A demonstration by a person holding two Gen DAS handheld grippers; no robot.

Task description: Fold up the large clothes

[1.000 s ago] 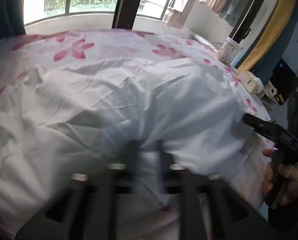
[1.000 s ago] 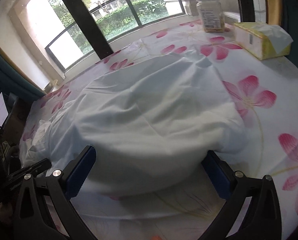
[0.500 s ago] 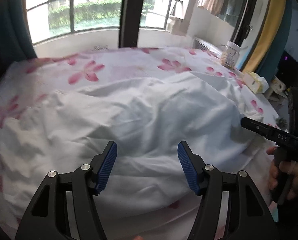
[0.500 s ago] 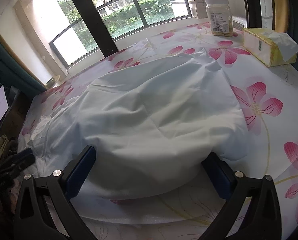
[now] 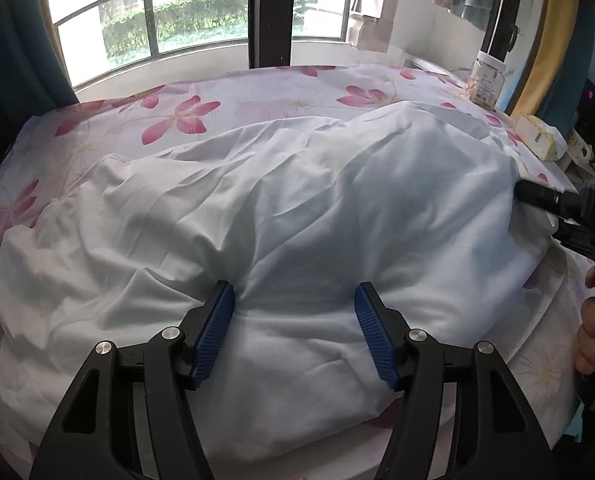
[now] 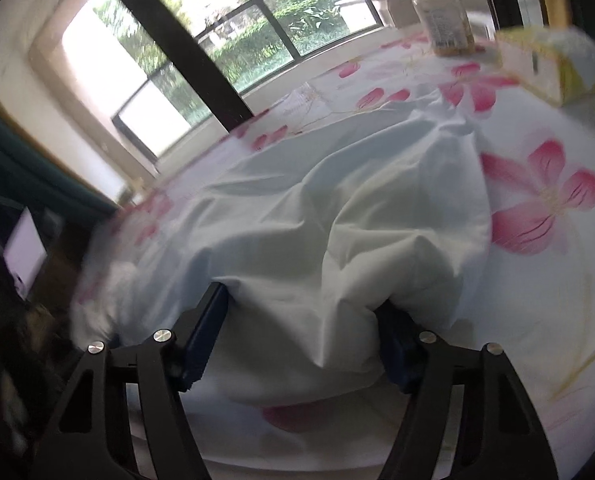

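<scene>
**Ana:** Between the blue pads at the bottom centre of the left wrist view, what does the left gripper (image 5: 295,330) have?

**Ben:** A bulge of the white garment (image 5: 297,208). The jaws stand fairly wide and have just opened a little. Both pads dent the near hem, so the cloth sits between them, but a firm pinch cannot be told.

**Ana:** And the right gripper (image 6: 303,332)?

**Ben:** Its jaws have just been closing. At the bottom centre of the right wrist view the cloth is bunched into a ridge between the pads, and they look pressed on it, though that frame is blurred.

**Ana:** Which way does the garment lie from them?

**Ben:** Up and away, toward the window. It spreads over the flowered tablecloth (image 5: 185,120), its long axis running left to right across the frame. Each gripper is at the near edge, the left one toward the middle, the right one at the right end, where it shows at the right edge of the left view.

**Ana:** So the fold?

**Ben:** Probably the near hem gets carried toward the far edge. The jar (image 5: 487,80) and tissue box (image 5: 541,140) at upper right stand clear.
</scene>
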